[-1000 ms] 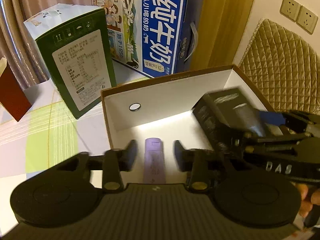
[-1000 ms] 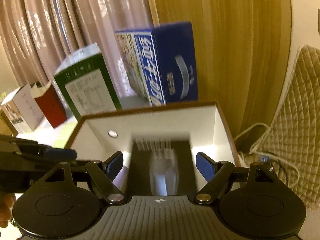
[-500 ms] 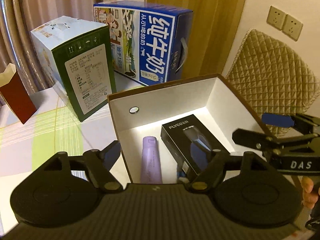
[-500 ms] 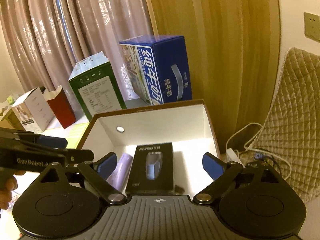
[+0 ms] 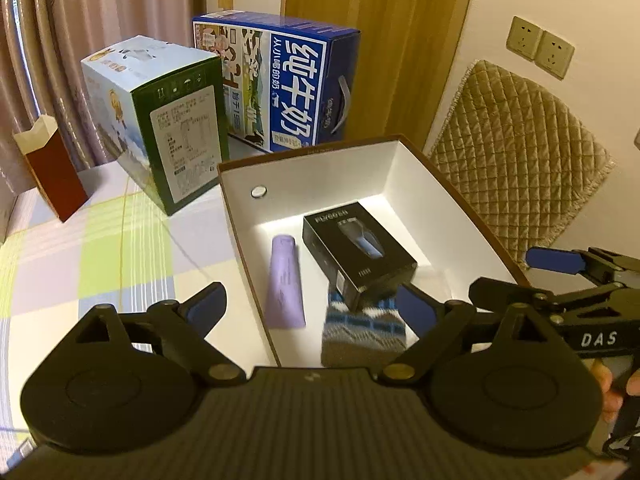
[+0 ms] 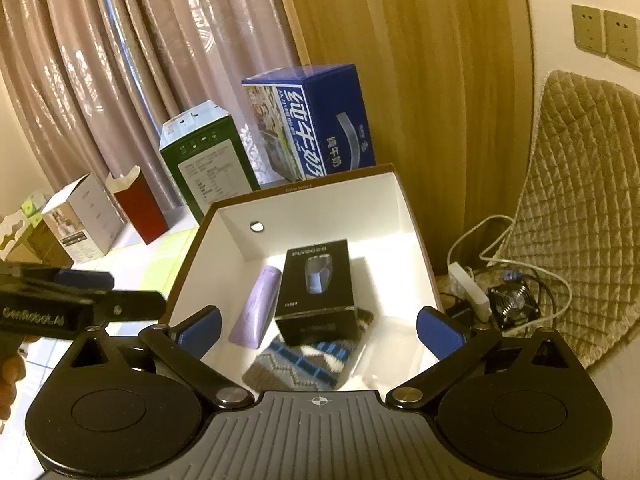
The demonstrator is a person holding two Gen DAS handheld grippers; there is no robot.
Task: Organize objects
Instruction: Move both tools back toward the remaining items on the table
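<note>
Both hand-held grippers empty above the open box

The left hand-held gripper and right hand-held gripper are both opening, holding nothing. In the box on the desk, the black carton half-rests on a knitted sock and might tip; the purple tube alongside runs lengthwise toward the far wall.

A blue milk carton case stands beside a green-sided box at the back of a checked tablecloth. A dark red paper bag stands further left. Pinkish curtains hang behind. A quilted chair cushion sits below two wall sockets.
</note>
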